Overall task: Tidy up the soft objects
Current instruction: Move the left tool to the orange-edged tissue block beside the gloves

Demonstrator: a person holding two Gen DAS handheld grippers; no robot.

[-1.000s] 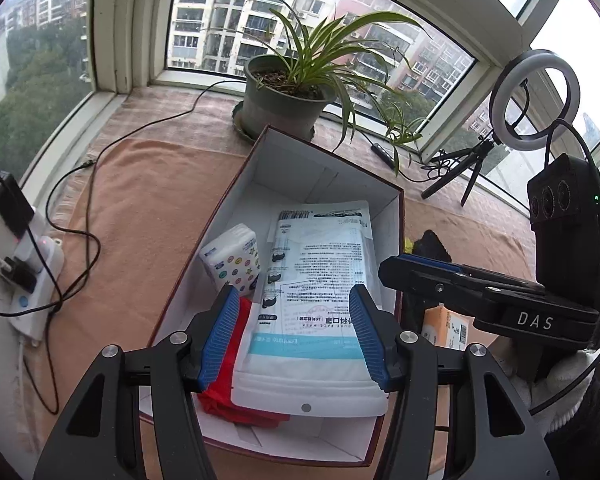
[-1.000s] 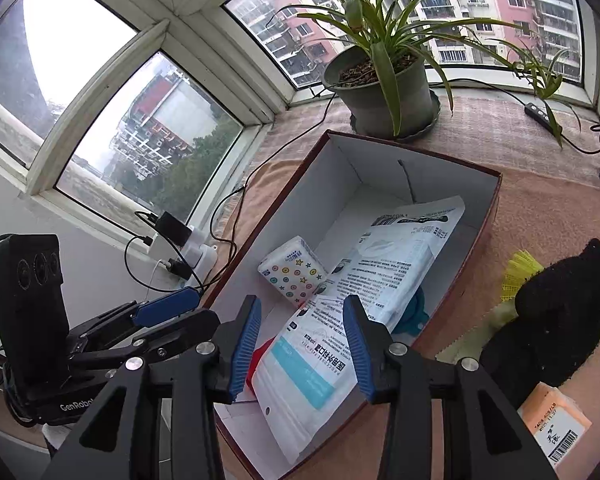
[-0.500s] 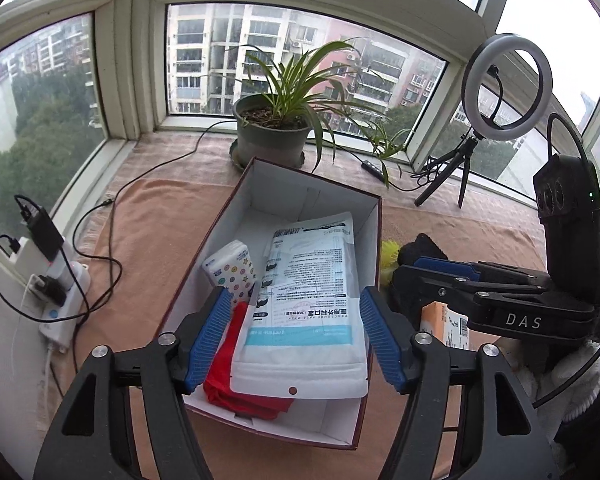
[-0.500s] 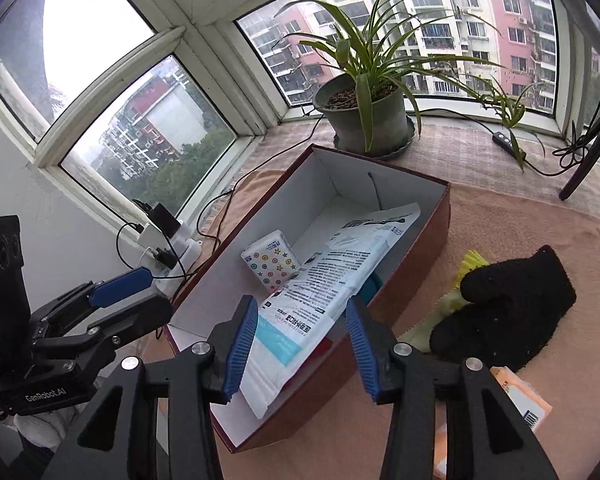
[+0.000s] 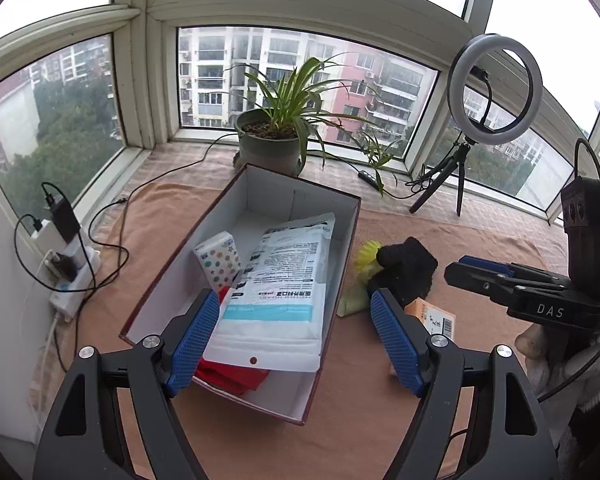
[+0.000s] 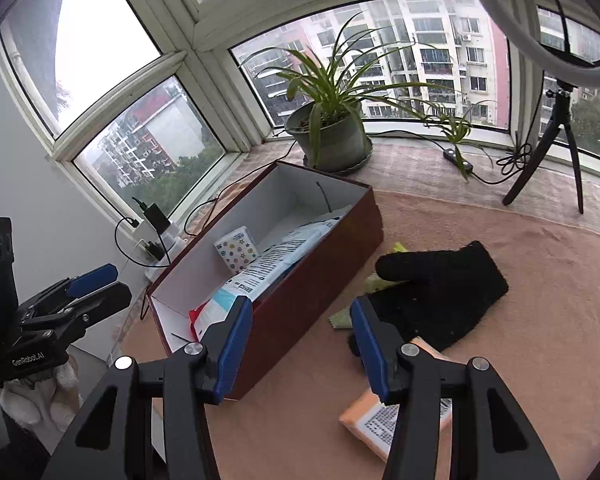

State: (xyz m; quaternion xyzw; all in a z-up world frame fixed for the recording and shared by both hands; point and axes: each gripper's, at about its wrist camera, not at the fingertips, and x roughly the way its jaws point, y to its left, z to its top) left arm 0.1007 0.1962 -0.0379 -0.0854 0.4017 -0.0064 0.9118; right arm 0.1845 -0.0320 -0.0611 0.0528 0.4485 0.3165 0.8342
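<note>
Both grippers wide apart, nothing held.
Right gripper (image 6: 300,344) blue fingers (image 6: 232,344) hover near the black knitted glove (image 6: 440,288) on the tabletop (image 6: 500,360) beside the maroon cardboard box (image 6: 300,300); left gripper (image 5: 296,340) over the box. Glove likely light, limp: pinch mid-body.

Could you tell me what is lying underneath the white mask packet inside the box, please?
A red soft item shows under the white mask packet at the near end of the box. The rest of it, and anything else beneath, is covered.
</note>
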